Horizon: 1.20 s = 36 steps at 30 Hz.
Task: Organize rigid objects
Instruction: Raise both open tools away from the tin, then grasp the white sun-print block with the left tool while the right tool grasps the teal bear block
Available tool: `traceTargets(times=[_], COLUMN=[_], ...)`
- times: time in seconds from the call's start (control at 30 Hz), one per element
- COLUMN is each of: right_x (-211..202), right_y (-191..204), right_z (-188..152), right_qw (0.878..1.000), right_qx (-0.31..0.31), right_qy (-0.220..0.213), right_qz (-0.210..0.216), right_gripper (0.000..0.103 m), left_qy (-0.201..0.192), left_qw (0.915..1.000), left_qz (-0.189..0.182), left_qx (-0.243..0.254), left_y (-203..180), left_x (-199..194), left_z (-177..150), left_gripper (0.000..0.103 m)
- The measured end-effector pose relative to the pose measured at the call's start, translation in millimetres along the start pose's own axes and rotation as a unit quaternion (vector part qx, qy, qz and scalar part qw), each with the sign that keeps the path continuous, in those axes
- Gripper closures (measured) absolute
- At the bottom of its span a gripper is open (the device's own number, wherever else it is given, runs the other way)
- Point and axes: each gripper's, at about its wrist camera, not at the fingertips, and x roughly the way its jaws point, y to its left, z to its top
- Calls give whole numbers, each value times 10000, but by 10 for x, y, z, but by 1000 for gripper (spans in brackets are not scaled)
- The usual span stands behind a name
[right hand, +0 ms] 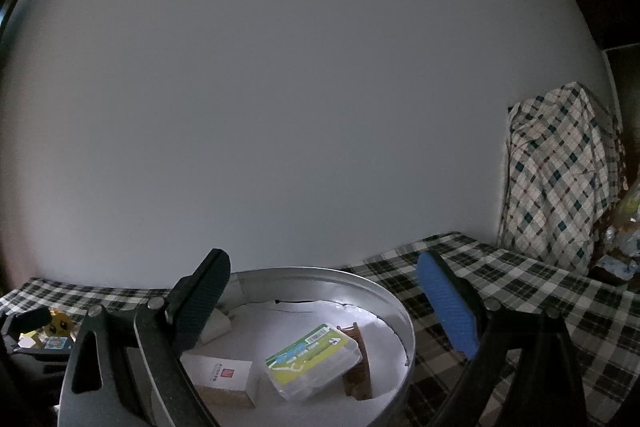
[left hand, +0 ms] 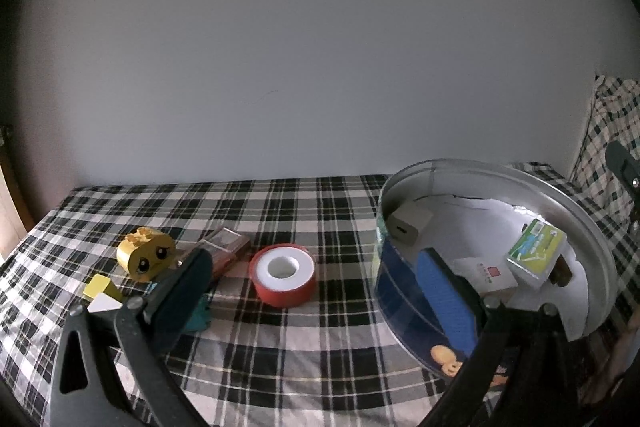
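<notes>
Silver metal forms the round tin (left hand: 592,227), holding a white charger (left hand: 410,223), a green-labelled clear box (left hand: 538,253) and a white card box (left hand: 486,273). Left of it on the checked bed (left hand: 320,347) lie red tape (left hand: 283,277) and a yellow toy block (left hand: 146,253). My left claw (left hand: 316,297) and right claw (right hand: 326,307) gape, empty.

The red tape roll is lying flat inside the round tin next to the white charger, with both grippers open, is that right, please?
Not quite: the left wrist view shows the red tape roll lying flat on the checked cloth, outside the round tin. The white charger is in the tin, and both the left gripper and the right gripper are open.
</notes>
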Motion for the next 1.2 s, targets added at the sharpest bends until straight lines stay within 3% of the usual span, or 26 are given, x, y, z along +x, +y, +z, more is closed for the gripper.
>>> traceTargets(times=[0.3,0.73,1.0,1.2], right_x=[-93,-199,-190,-140], right_y=[101,718,1081,1347], right_z=[-34,-140,-223,-282], right_qw=[9997,9980,9948,9914], right_qx=[209,102,-3,-100], right_qy=[105,310,577,876], right_qz=[20,549,839,969], right_gripper=[6,6,6,6], left_qy=[39,169,445,720], left_qw=[10000,9991,9962,9947], left_qz=[31,169,306,179], left_qx=[-74,-348,-686,-715], left_y=[182,688,1115,1385], left_x=[-13,-17,38,78], left_z=[-35,-80,-129,-195], left_gripper=[0,1,1,1])
